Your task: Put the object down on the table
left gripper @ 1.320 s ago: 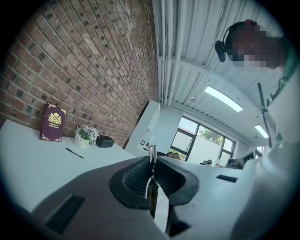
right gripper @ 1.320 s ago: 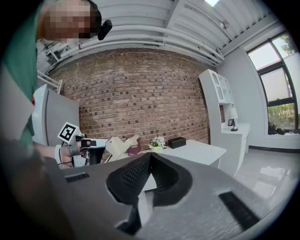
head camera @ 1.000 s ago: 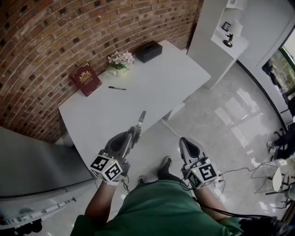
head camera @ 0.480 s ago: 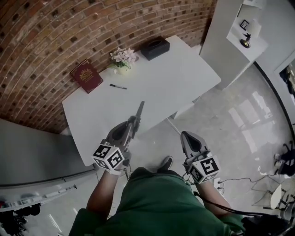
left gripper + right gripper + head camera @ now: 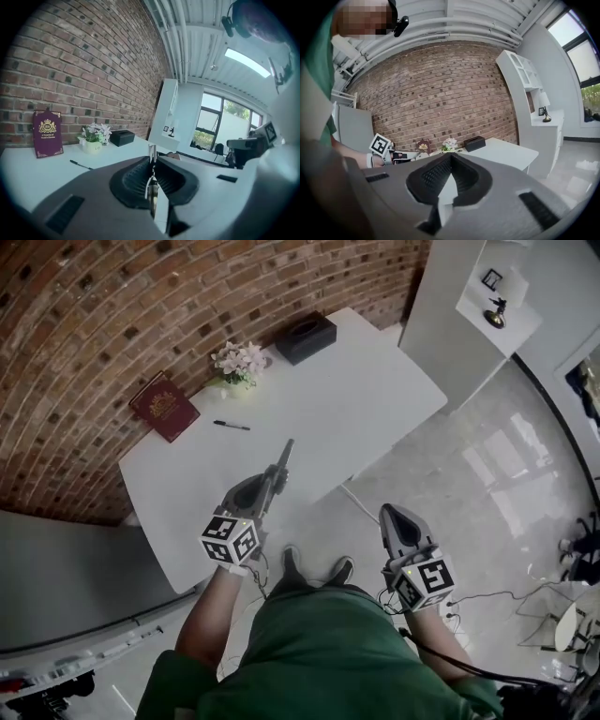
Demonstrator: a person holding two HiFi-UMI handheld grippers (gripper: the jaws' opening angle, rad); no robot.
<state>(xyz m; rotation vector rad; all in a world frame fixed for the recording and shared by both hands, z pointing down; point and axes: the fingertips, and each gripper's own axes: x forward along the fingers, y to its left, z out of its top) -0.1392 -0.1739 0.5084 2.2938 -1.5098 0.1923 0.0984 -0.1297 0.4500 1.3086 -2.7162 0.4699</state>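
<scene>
My left gripper (image 5: pixel 270 487) is shut on a thin grey flat tool (image 5: pixel 283 459) whose tip sticks out ahead of the jaws, above the front part of the white table (image 5: pixel 366 399). In the left gripper view the tool (image 5: pixel 152 153) shows as a narrow metal strip pinched between the closed jaws of the left gripper (image 5: pixel 151 164). My right gripper (image 5: pixel 395 517) hangs over the floor, to the right of the table's edge, shut with nothing in it. Its jaws meet in the right gripper view (image 5: pixel 450 159).
On the table's far side lie a maroon book (image 5: pixel 164 406), a black pen (image 5: pixel 231 426), a pot of pale flowers (image 5: pixel 239 362) and a black box (image 5: pixel 305 337). A brick wall stands behind. A white shelf unit (image 5: pixel 469 315) is at the right, a grey cabinet (image 5: pixel 66 587) at the left.
The left gripper has moved forward with the tool, from the table's front edge to over the tabletop. The right gripper has hardly moved.
</scene>
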